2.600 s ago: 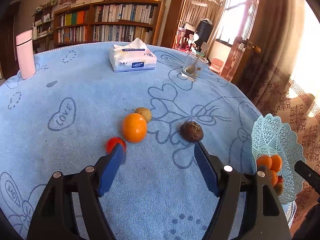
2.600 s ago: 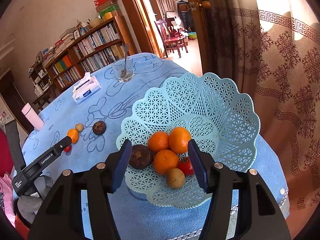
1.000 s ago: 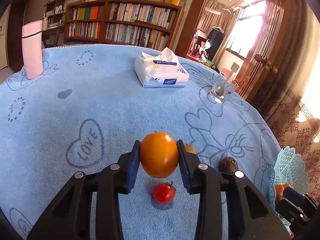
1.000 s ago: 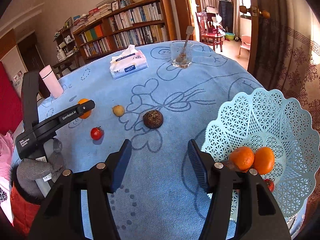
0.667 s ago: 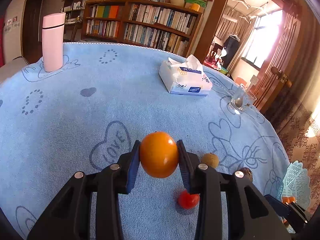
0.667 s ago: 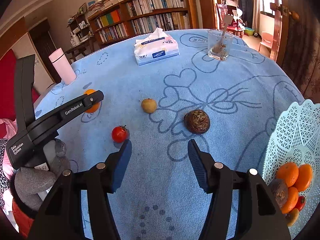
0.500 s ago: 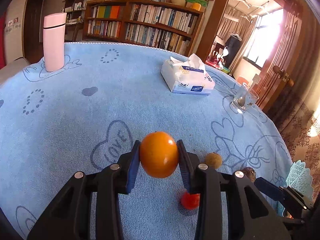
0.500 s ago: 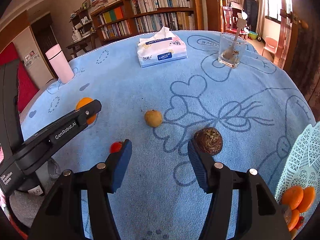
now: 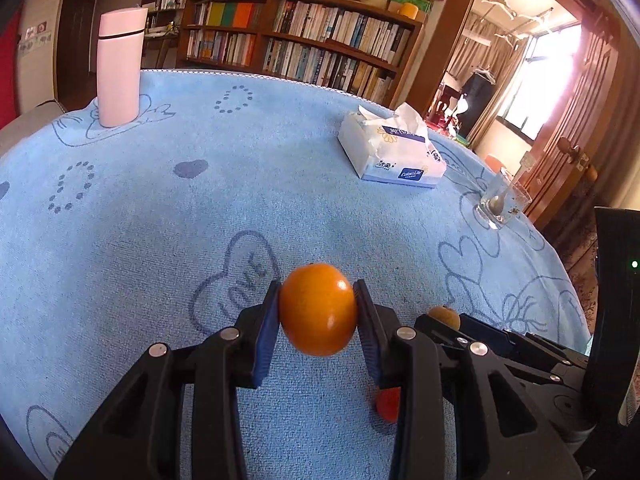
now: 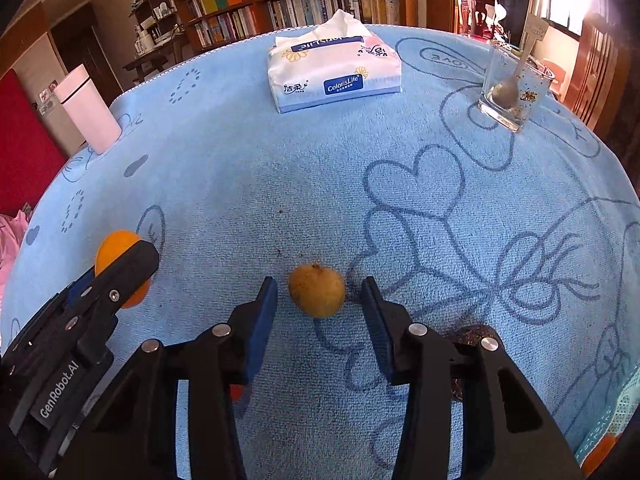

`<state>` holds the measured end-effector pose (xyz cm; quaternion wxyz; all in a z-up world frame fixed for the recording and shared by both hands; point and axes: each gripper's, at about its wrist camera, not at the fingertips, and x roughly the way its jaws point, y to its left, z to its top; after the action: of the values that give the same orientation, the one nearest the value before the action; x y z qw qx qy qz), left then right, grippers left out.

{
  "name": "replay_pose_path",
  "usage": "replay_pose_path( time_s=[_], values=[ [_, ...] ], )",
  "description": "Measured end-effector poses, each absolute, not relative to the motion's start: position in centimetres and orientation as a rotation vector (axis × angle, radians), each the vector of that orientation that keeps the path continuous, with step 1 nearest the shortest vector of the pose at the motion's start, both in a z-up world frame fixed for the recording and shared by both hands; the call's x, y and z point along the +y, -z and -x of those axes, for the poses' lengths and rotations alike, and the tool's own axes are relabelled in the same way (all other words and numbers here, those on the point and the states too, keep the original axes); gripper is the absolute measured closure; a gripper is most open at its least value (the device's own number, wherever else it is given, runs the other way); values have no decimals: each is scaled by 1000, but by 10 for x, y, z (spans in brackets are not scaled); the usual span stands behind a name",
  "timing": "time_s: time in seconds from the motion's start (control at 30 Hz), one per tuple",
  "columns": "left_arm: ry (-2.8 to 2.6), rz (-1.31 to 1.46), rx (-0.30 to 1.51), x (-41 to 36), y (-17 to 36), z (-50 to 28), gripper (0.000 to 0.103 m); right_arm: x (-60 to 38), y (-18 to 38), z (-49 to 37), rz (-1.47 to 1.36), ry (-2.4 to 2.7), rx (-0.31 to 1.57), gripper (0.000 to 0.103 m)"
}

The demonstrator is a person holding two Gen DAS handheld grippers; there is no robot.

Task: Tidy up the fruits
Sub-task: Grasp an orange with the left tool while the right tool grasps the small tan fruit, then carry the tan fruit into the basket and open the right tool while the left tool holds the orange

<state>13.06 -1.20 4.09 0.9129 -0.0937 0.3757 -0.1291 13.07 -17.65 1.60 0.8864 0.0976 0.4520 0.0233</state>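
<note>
Orange (image 9: 318,314) sits clamped in the left claw (image 9: 317,316); right claw (image 10: 320,300) gapes around a yellow fruit (image 10: 317,289).

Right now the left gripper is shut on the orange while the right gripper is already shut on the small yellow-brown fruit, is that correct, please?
Not quite. The left gripper is indeed shut on the orange, but the right gripper is open: in the right wrist view its blue pads stand on either side of the small yellow-brown fruit, with gaps showing, and the fruit rests on the blue cloth.
</note>
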Motion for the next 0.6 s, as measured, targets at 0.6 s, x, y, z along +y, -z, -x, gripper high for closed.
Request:
replay_pose_path(
  time_s=[0.6],
  values=[
    [318,166,765,-27,-44,-119,67,-221,-56,-82,-260,28,863,75]
  ],
)
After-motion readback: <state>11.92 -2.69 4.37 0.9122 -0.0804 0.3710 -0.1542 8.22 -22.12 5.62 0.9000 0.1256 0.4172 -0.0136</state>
